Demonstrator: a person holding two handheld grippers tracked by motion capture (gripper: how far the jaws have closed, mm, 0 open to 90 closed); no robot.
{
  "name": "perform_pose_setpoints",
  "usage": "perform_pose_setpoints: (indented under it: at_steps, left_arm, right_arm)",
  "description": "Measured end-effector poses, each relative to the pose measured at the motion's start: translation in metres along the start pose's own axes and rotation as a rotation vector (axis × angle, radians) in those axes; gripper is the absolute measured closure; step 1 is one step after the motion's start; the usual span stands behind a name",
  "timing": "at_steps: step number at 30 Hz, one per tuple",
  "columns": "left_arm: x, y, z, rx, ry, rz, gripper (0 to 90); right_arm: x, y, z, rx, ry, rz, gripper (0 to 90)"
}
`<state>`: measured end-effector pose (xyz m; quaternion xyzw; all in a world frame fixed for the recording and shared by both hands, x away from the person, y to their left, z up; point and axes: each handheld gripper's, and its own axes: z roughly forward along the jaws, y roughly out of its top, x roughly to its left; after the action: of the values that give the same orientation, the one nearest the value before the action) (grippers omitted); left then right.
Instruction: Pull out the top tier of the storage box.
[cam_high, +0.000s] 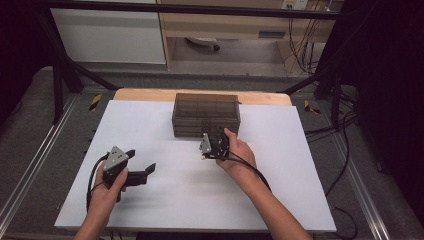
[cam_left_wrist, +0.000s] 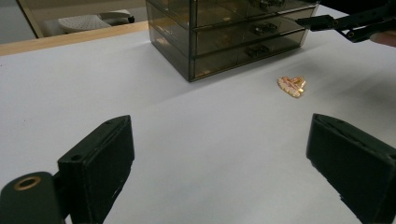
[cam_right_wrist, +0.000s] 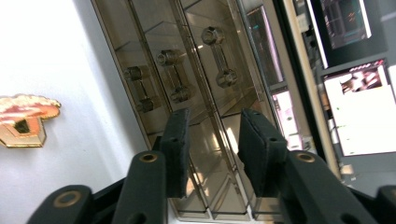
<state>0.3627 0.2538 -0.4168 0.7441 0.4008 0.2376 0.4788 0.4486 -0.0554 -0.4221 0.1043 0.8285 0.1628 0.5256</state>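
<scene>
The smoky drawer chest (cam_high: 205, 115) stands at the table's far middle, and your right gripper (cam_right_wrist: 212, 149) is at its front, jaws narrowed but gripping nothing. A small gold trinket (cam_left_wrist: 292, 86) lies just near of it; your left gripper (cam_left_wrist: 219, 163) rests wide open and empty at near left.

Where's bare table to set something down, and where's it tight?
Free: the white table along its near edge between the forearms, the left strip beside the drawer unit, and the right side past the right gripper. Tight: in front of the drawers, where that gripper and the gold trinket sit.
</scene>
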Motion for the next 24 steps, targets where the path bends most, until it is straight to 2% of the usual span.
perform_pose_setpoints:
  at_steps: [5, 9, 13, 24]
  left_arm:
    - [0.0, 0.001, -0.001, -0.016, 0.011, -0.002, 7.8]
    - [0.001, 0.001, -0.002, -0.012, 0.014, -0.001, 7.8]
    - [0.001, 0.001, -0.002, -0.013, 0.012, -0.003, 7.9]
    - [0.001, 0.0, -0.001, -0.008, 0.008, 0.001, 7.9]
  right_arm:
    - [0.004, 0.003, 0.004, 0.008, -0.039, -0.086, 67.4]
    - [0.005, 0.007, 0.007, 0.004, -0.062, -0.123, 69.1]
    - [0.007, 0.011, 0.012, 0.002, -0.076, -0.182, 70.7]
    - [0.008, 0.017, 0.02, 0.008, -0.102, -0.227, 74.0]
